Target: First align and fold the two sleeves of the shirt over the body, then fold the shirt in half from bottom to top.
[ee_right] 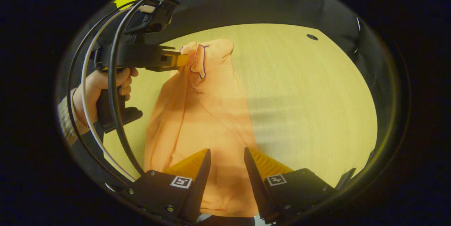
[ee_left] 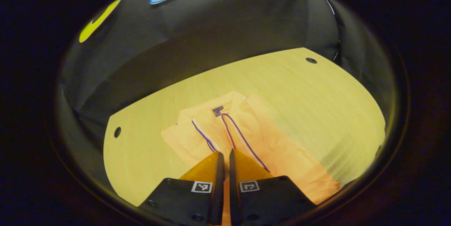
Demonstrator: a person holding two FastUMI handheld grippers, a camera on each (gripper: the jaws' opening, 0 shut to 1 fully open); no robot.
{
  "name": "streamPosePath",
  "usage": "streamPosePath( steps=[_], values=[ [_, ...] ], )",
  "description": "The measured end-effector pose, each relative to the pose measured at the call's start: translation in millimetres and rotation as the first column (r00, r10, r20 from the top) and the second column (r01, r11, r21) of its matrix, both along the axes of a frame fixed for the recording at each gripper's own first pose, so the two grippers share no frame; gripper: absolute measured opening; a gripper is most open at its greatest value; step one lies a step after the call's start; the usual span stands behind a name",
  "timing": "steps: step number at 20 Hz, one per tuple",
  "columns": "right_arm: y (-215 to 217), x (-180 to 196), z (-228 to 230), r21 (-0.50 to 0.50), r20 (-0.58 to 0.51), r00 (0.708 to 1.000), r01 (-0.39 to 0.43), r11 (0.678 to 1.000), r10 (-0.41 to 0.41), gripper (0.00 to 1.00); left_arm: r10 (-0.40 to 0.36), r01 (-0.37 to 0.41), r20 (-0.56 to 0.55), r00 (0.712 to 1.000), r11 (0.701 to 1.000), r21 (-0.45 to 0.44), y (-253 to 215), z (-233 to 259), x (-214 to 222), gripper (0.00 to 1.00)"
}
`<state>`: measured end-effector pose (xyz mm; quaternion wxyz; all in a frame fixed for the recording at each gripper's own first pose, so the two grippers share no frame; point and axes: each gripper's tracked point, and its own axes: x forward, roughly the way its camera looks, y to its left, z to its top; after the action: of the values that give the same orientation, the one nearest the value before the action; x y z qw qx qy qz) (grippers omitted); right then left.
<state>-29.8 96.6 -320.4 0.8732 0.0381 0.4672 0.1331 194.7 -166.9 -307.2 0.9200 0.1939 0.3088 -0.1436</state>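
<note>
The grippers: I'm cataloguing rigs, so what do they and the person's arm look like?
Each gripper, left and right, has two wedge-shaped, ribbed fingers on black blocks, each bearing a square black-and-white marker. In the right gripper view, the left gripper has a black pistol-style handle, looping black and white cables, and the hand wears a ribbed knit cuff.

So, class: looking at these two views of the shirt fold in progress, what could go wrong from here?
1. The left tongs sit nearly shut on a thin pinch of the orange shirt near its collar; that cloth could slip free mid-fold.
2. The right tongs are open above the shirt's lower part, so that end looks unheld and may drag or bunch.
3. The shirt already lies creased on the table, so the fold may come out uneven.
</note>
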Motion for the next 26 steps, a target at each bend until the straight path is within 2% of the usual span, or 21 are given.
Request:
streamPosePath(
  steps=[3,5,8,10,11,13,14,16,17,18,19,20,24,25,26],
  values=[
    [0,1,-11,0.003,-0.017,1.0,0.012,1.0,-0.012,0.62,0.006,-0.006,-0.014,1.0,1.0,0.011,-10,-8,-2,0.14],
    [1,-1,-14,0.004,-0.036,0.999,0.019,1.0,-0.018,0.62,0.006,-0.006,-0.029,1.0,1.0,0.002,-14,-12,-4,0.17],
    [0,-2,-12,-0.002,-0.053,0.999,0.012,1.0,-0.012,0.62,0.009,-0.009,-0.026,1.0,1.0,-0.017,-21,-9,-10,0.4],
    [-2,-4,-15,-0.022,-0.066,0.998,-0.003,1.0,0.001,0.62,0.009,-0.009,-0.028,1.0,1.0,-0.022,-23,-6,-15,0.8],
    [-2,-5,-15,-0.031,-0.074,0.997,-0.009,0.999,0.006,0.62,0.009,-0.009,-0.024,1.0,1.0,-0.021,-23,-3,-16,0.84],
    [-4,-9,-19,-0.049,-0.104,0.994,-0.025,0.999,0.02,0.62,0.001,-0.001,-0.005,1.0,1.0,-0.026,-25,7,-21,0.85],
    [-5,-10,-20,-0.061,-0.121,0.992,-0.033,0.998,0.025,0.62,-0.004,0.004,0.009,1.0,1.0,-0.023,-25,17,-27,0.79],
    [-6,-13,-21,-0.083,-0.143,0.989,-0.053,0.995,0.041,0.62,-0.014,0.015,0.013,1.0,0.999,-0.048,-27,32,-44,0.79],
    [-7,-13,-20,-0.091,-0.149,0.988,-0.058,0.994,0.044,0.62,-0.013,0.013,0.002,1.0,0.998,-0.063,-27,35,-54,0.73],
    [-9,-15,-22,-0.097,-0.153,0.987,-0.064,0.993,0.049,0.62,-0.01,0.008,-0.018,1.0,0.996,-0.09,-27,38,-70,0.79],
    [-9,-16,-23,-0.104,-0.159,0.986,-0.073,0.992,0.056,0.62,-0.005,0.002,-0.029,1.0,0.994,-0.105,-24,39,-81,0.79],
    [-9,-18,-25,-0.112,-0.165,0.984,-0.082,0.99,0.063,0.62,0.0,-0.004,-0.038,0.999,0.994,-0.113,-18,39,-93,0.85],
    [-10,-21,-29,-0.125,-0.188,0.977,-0.124,0.984,0.099,0.62,0.038,-0.049,-0.086,0.996,0.991,-0.127,8,25,-146,0.84],
    [-10,-22,-30,-0.127,-0.193,0.975,-0.136,0.983,0.11,0.62,0.054,-0.069,-0.113,0.992,0.989,-0.131,17,16,-165,0.79],
    [-9,-22,-32,-0.131,-0.195,0.973,-0.147,0.98,0.12,0.62,0.074,-0.094,-0.147,0.986,0.987,-0.131,31,3,-187,0.79]
  ],
)
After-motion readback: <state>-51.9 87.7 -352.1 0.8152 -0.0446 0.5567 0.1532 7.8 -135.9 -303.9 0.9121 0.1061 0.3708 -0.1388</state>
